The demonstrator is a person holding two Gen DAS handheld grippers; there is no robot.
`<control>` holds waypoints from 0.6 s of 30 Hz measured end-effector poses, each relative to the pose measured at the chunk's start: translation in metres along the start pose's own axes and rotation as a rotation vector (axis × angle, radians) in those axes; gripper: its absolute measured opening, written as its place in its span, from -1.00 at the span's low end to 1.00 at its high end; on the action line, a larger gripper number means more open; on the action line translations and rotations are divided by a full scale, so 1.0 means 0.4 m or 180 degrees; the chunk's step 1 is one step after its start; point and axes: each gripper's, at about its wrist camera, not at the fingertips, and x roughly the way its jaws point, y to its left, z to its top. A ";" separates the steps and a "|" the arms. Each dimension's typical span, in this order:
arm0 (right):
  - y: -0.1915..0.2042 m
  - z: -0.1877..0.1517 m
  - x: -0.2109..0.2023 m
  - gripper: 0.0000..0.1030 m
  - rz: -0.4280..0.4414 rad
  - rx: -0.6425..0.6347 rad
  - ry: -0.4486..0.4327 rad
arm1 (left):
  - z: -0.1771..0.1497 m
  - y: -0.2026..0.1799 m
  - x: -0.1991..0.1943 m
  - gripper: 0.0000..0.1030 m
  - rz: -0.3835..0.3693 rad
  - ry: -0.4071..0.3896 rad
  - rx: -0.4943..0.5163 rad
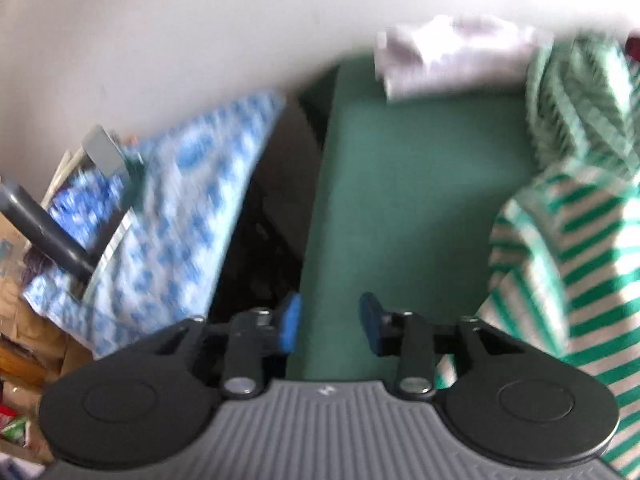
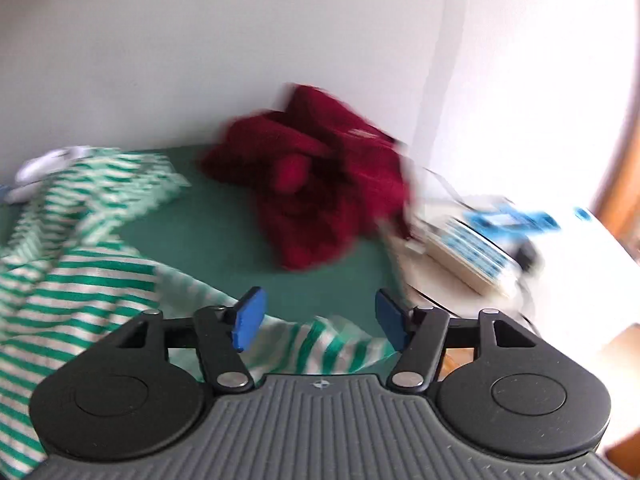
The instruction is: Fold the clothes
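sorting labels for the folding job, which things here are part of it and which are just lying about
Job: green striped garment, dark red garment, white folded cloth, green table.

Lying about: blue patterned fabric, grey bar, blue-and-white packet.

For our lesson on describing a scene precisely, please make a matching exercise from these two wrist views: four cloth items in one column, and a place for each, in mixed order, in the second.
Column one
1. green-and-white striped garment
2. dark red fuzzy garment
3. folded white cloth
4. blue-and-white patterned cloth

Column two
A. at the far edge of the green surface, by the wall
B. off the green surface, to its left in the left wrist view
C. crumpled on the green surface, beside a stack of papers
D. spread loosely, nearest both grippers

Pairs: 1-D, 2-C, 3-A, 4-B
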 end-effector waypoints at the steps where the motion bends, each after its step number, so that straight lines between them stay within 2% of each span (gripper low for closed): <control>1: -0.011 -0.015 0.001 0.11 0.0061 0.0061 0.0114 | 0.015 -0.017 -0.032 -0.02 -0.0005 -0.0138 0.0042; 3: -0.022 -0.045 0.013 -0.02 0.0263 0.0168 0.0344 | 0.054 -0.083 -0.110 0.03 -0.0260 -0.0440 0.0238; 4: -0.027 -0.060 0.019 -0.03 0.0364 0.0221 0.0459 | 0.076 -0.128 -0.145 0.18 -0.0438 -0.0570 0.0370; 6: -0.032 -0.088 0.034 -0.03 0.0552 0.0353 0.0635 | 0.124 -0.260 -0.200 0.34 -0.0818 -0.0764 0.0769; 9: -0.008 -0.110 0.068 -0.03 0.0705 0.0618 0.0564 | 0.183 -0.479 -0.247 0.34 -0.1374 -0.0917 0.1174; 10: 0.000 -0.110 0.081 -0.04 0.0714 0.0680 0.0484 | 0.202 -0.553 -0.250 0.32 -0.1587 -0.0862 0.1218; 11: 0.008 -0.108 0.092 -0.20 0.0695 0.0691 0.0422 | 0.220 -0.628 -0.249 0.31 -0.1786 -0.0771 0.1248; 12: 0.017 -0.105 0.103 -0.87 0.0666 0.0668 0.0406 | 0.234 -0.702 -0.244 0.27 -0.1910 -0.0684 0.1285; 13: 0.019 -0.102 0.106 -0.87 0.0651 0.0662 0.0399 | 0.245 -0.773 -0.233 0.22 -0.1954 -0.0602 0.1329; 15: 0.008 -0.110 0.050 -0.91 0.0666 0.0656 0.0289 | 0.264 -0.905 -0.208 0.18 -0.2021 -0.0442 0.1402; 18: -0.015 -0.122 -0.035 -0.91 0.0609 0.0473 0.0096 | 0.277 -1.045 -0.154 0.18 -0.1962 -0.0259 0.1418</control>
